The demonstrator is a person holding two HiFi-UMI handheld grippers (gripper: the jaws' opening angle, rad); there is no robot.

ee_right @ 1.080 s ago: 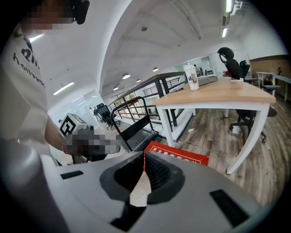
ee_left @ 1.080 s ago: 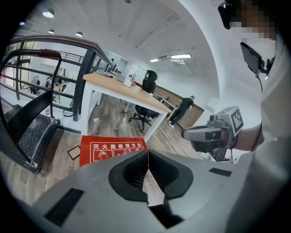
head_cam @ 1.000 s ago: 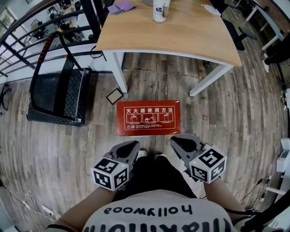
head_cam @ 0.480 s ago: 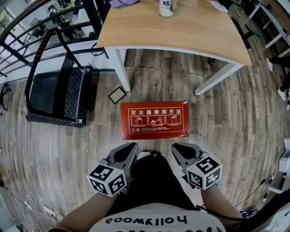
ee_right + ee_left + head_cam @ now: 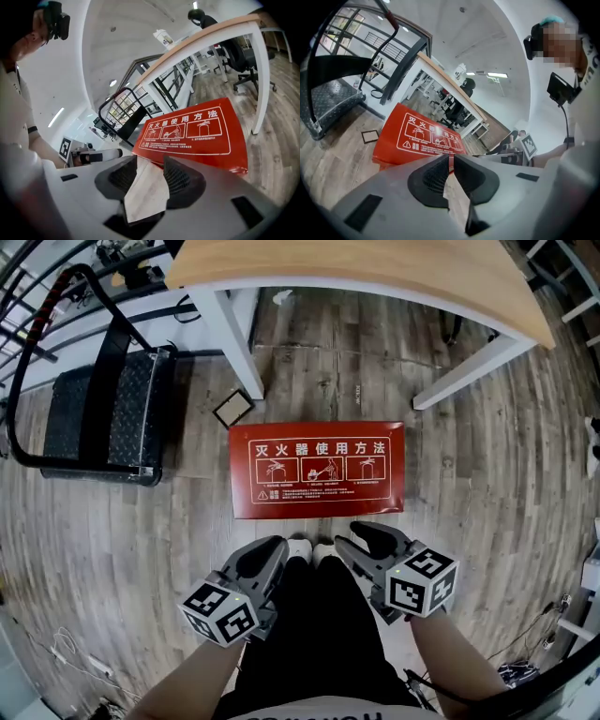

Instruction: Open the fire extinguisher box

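The red fire extinguisher box point(image 5: 319, 470) lies flat on the wood floor, its lid with white instruction print facing up and closed. Both grippers hover just short of its near edge, touching nothing. My left gripper point(image 5: 272, 549) is below the box's left half with its jaws shut and empty. My right gripper point(image 5: 361, 535) is below the right half; its jaws are opening with nothing between them. In the left gripper view the box point(image 5: 422, 136) sits just beyond the closed left gripper point(image 5: 451, 161). In the right gripper view the box point(image 5: 197, 131) sits beyond the parted right gripper point(image 5: 150, 164).
A wooden table on white legs point(image 5: 230, 343) stands right behind the box. A black hand truck with a tread plate point(image 5: 98, 413) is at the left. A small black-framed square point(image 5: 232, 409) lies on the floor by the table leg. My white shoes point(image 5: 302, 549) stand between the grippers.
The head view has tilted down and closed in, so the box looks bigger. The right gripper's jaws have parted. Both grippers sit slightly nearer the box.
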